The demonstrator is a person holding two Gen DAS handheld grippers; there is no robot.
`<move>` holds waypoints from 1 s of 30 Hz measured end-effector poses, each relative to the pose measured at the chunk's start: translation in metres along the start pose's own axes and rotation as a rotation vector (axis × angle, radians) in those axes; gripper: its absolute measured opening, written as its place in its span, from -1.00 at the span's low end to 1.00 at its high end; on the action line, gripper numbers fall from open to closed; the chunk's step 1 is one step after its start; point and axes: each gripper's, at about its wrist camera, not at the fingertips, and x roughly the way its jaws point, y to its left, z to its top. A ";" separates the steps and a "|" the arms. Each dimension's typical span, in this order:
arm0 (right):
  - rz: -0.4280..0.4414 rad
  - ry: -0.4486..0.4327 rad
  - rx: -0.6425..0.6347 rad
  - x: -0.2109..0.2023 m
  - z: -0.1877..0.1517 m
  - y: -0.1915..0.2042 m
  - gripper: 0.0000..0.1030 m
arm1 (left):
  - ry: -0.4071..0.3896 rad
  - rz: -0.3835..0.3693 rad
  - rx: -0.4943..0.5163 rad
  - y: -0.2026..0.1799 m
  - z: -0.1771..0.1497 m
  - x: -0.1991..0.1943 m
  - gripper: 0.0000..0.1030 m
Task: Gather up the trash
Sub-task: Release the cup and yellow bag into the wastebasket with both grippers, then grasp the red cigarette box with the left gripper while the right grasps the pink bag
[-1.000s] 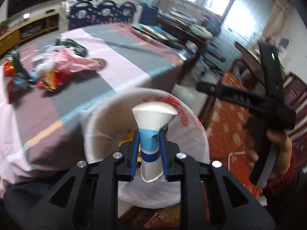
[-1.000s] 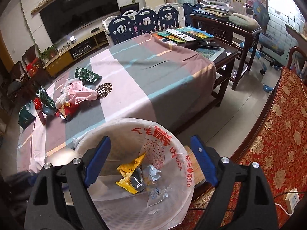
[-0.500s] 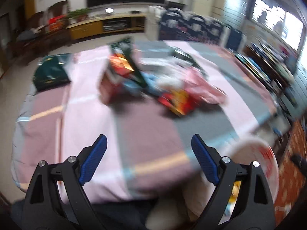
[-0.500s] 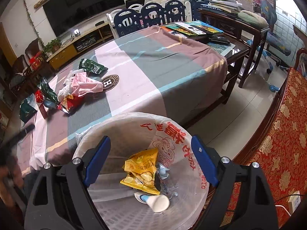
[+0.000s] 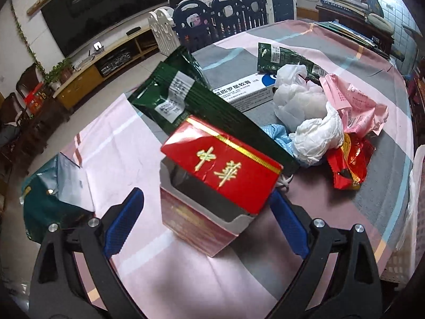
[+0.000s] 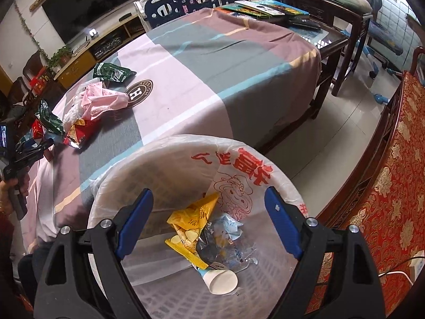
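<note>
Left wrist view: the left gripper point(image 5: 205, 220) is gaping wide around a red box point(image 5: 217, 183) on the table point(image 5: 127, 143), wrappers point(image 5: 348, 159) lying at 2 o'clock. Right gripper point(image 6: 208, 222), also spread, is hovering over the bin point(image 6: 170, 164), cup point(image 6: 221, 281) lying inside.

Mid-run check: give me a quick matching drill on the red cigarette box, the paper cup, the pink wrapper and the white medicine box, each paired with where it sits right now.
Things:
1. red cigarette box
2. paper cup
3. pink wrapper
4. white medicine box

Places:
A. lying in the lined trash bin, below the open right gripper
B. on the tablecloth, between the open fingers of the left gripper
C. flat on the table behind the dark green packet
D. in the pile, beside the crumpled white bag

Pairs: 1-B, 2-A, 3-D, 4-C
</note>
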 end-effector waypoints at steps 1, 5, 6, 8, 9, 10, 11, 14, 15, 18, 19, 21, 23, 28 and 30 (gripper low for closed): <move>0.003 -0.001 -0.003 0.001 0.001 0.002 0.63 | -0.006 -0.030 -0.022 0.002 -0.001 0.001 0.60; 0.021 -0.026 -0.020 -0.002 0.007 0.012 0.63 | -0.035 -0.091 -0.102 0.000 -0.015 -0.007 0.08; 0.031 -0.032 -0.025 -0.003 0.010 0.017 0.63 | -0.049 -0.104 -0.119 -0.002 -0.020 -0.015 0.08; 0.070 -0.042 -0.035 -0.003 0.017 0.028 0.63 | -0.080 -0.123 -0.150 -0.008 -0.033 -0.035 0.09; 0.089 -0.048 -0.045 -0.002 0.021 0.035 0.63 | -0.088 -0.115 -0.174 -0.010 -0.038 -0.045 0.10; 0.105 -0.057 -0.063 0.000 0.026 0.044 0.63 | -0.090 -0.090 -0.205 -0.013 -0.045 -0.057 0.11; 0.114 -0.067 -0.084 0.003 0.032 0.054 0.63 | -0.085 -0.065 -0.239 -0.015 -0.051 -0.066 0.12; 0.139 -0.110 -0.190 0.024 0.054 0.097 0.63 | -0.061 -0.050 -0.336 -0.026 -0.072 -0.090 0.15; 0.139 -0.119 -0.229 0.034 0.065 0.114 0.63 | -0.039 -0.051 -0.364 -0.031 -0.079 -0.094 0.16; 0.120 -0.146 -0.332 0.063 0.094 0.160 0.63 | 0.018 -0.029 -0.417 -0.042 -0.094 -0.096 0.16; 0.105 -0.158 -0.378 0.072 0.102 0.174 0.63 | 0.040 -0.026 -0.431 -0.045 -0.098 -0.094 0.16; 0.085 -0.137 -0.455 0.094 0.114 0.198 0.63 | 0.081 -0.049 -0.451 -0.047 -0.104 -0.086 0.30; 0.105 -0.025 -0.470 0.120 0.120 0.208 0.55 | 0.111 -0.036 -0.451 -0.050 -0.105 -0.080 0.47; 0.200 0.068 -0.355 0.127 0.104 0.186 -0.31 | 0.110 -0.029 -0.487 -0.045 -0.110 -0.080 0.82; 0.248 0.082 -0.331 0.114 0.092 0.178 -0.31 | 0.132 -0.035 -0.512 -0.041 -0.113 -0.076 0.87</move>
